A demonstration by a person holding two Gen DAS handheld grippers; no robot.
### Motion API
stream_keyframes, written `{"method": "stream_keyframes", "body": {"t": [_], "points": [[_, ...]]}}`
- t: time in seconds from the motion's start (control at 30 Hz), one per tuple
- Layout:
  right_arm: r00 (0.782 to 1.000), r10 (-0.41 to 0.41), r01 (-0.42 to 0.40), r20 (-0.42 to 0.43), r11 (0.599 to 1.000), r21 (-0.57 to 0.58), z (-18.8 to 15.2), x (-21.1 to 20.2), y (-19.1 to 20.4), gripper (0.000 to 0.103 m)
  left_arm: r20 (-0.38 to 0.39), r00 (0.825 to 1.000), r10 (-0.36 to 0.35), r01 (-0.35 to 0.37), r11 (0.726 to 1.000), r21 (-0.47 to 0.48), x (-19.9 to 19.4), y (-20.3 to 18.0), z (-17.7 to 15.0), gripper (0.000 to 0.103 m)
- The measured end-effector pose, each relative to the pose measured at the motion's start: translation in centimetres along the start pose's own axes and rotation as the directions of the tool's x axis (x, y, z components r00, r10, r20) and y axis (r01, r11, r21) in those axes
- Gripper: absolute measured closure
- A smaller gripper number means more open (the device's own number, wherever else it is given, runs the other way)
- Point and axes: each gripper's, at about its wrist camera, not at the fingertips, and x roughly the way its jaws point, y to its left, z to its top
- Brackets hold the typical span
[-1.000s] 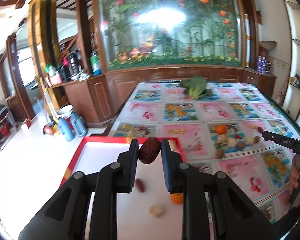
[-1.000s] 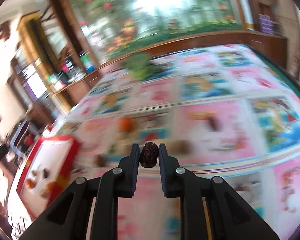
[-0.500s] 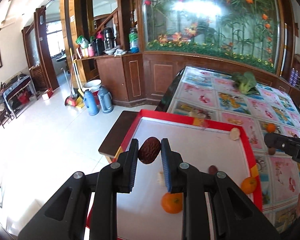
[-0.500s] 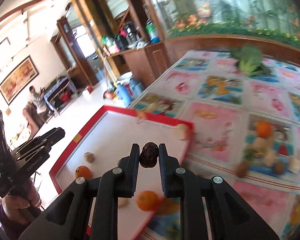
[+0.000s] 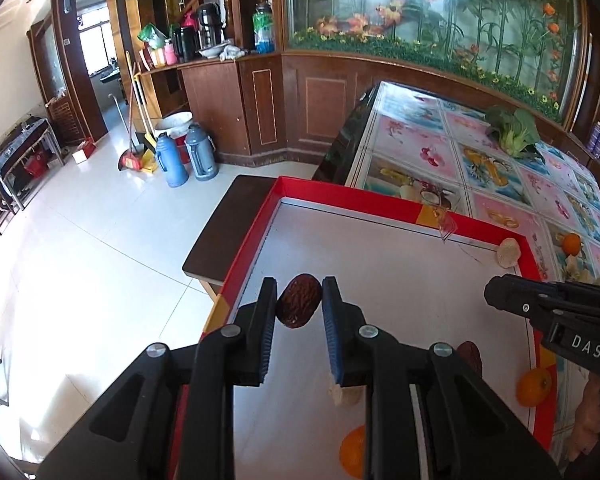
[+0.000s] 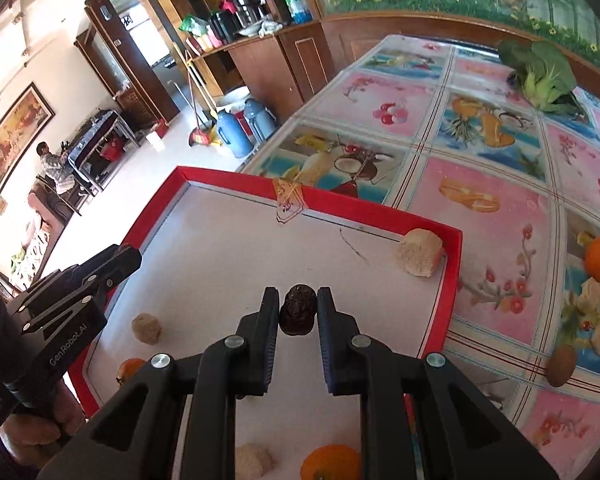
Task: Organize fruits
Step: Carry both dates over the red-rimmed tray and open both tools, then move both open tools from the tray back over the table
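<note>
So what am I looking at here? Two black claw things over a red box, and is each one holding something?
There is no robot here: a person holds a black two-finger tool in each hand, each with a wide-angle camera looking along its fingers. One picture comes from the left gripper, the other from the right gripper; each also shows the other tool at its edge. Both hang over a shallow red-rimmed tray with a white floor, set beside a table with a flowery fruit-print cloth. The left fingers are shut on a wrinkled dark red date; the right fingers are shut on a small dark knobbly fruit. In the tray lie small orange citrus fruits and pale beige lumps. More fruit waits on the cloth, with a leafy green vegetable further back.
</note>
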Motion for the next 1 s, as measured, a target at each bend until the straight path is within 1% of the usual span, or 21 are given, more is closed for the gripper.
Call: {"method": "stream_keyframes", "body": {"t": [0.07,0.17,0.33,0.37,0.4,0.43,0.47,0.5,0.53,0.6,0.63,0.67,0.7,0.77,0.83,0.9,1.0], "points": [[0.999,-0.015,0.015,-0.029,1.0,0.004,0.0,0.5,-0.1,0.086,-0.031,0.999,0.007,-0.007,1.0,0.01,0.7,-0.2,0.0,0.078],[0.998,-0.019,0.02,-0.06,1.0,0.015,-0.2,1.1,-0.3,0.086,-0.087,0.996,-0.005,0.007,1.0,0.018,1.7,-0.2,-0.2,0.078],[0.997,-0.03,0.03,-0.072,1.0,0.001,-0.3,0.8,-0.1,0.085,-0.15,0.989,-0.002,0.01,0.999,0.052,2.5,-0.8,-0.2,0.078],[0.996,-0.028,0.029,-0.081,1.0,0.003,-0.3,0.7,-0.1,0.085,-0.152,0.988,0.008,0.001,0.998,0.06,2.4,-0.9,-0.2,0.072],[0.996,-0.019,0.02,-0.083,1.0,0.009,-0.4,0.5,-0.2,0.085,-0.158,0.987,0.01,0.0,0.998,0.064,2.4,-1.0,-0.2,0.054],[0.997,-0.003,0.004,-0.071,1.0,0.016,-0.5,0.0,-0.4,0.085,-0.158,0.987,0.007,0.003,0.998,0.063,2.2,-1.1,-0.2,0.044],[0.998,0.007,-0.006,-0.055,1.0,0.017,-0.5,-0.5,-0.5,0.085,-0.137,0.99,0.022,-0.013,0.998,0.062,1.7,-1.1,-0.2,0.031],[0.999,0.014,-0.014,-0.037,1.0,0.015,-0.5,-1.1,-0.6,0.084,-0.121,0.992,0.038,-0.03,0.997,0.066,1.2,-1.2,-0.2,0.031],[1.0,0.023,-0.023,-0.014,1.0,0.012,-0.7,-2.0,-0.7,0.08,-0.101,0.994,0.048,-0.041,0.997,0.07,0.5,-1.3,-0.1,0.031],[0.998,0.044,-0.044,0.049,0.999,0.006,-1.2,-4.3,-1.2,0.075,-0.062,0.997,0.04,-0.036,0.998,0.057,-1.2,-1.4,0.0,0.03],[0.997,0.043,-0.044,0.071,0.999,0.004,-1.4,-5.1,-1.4,0.074,-0.03,0.999,0.04,-0.039,0.998,0.048,-2.5,-1.5,-0.1,0.03],[0.994,0.04,-0.04,0.103,0.999,0.002,-1.7,-6.4,-1.8,0.074,-0.007,0.999,0.037,-0.037,0.998,0.046,-3.4,-1.6,0.0,0.026],[0.991,0.039,-0.039,0.128,0.999,0.001,-2.0,-7.5,-2.1,0.074,0.017,0.999,0.03,-0.031,0.999,0.043,-4.4,-1.8,0.1,0.019],[0.984,0.034,-0.035,0.174,0.999,0.0,-2.7,-9.7,-3.0,0.072,0.07,0.998,-0.003,0.0,0.999,0.042,-6.8,-2.6,-0.3,0.013],[0.977,0.002,-0.006,0.214,1.0,0.014,-3.5,-11.8,-4.1,0.065,0.097,0.995,-0.036,0.03,0.998,0.058,-8.3,-3.7,-0.7,0.013],[0.968,-0.026,0.017,0.251,0.999,0.037,-4.3,-13.8,-5.4,0.063,0.109,0.991,-0.079,0.069,0.994,0.09,-9.8,-5.4,-1.4,0.013],[0.952,-0.078,0.058,0.297,0.996,0.075,-5.0,-16.1,-7.4,0.063,0.107,0.983,-0.146,0.129,0.98,0.148,-11.3,-8.2,-2.4,0.013]]}}
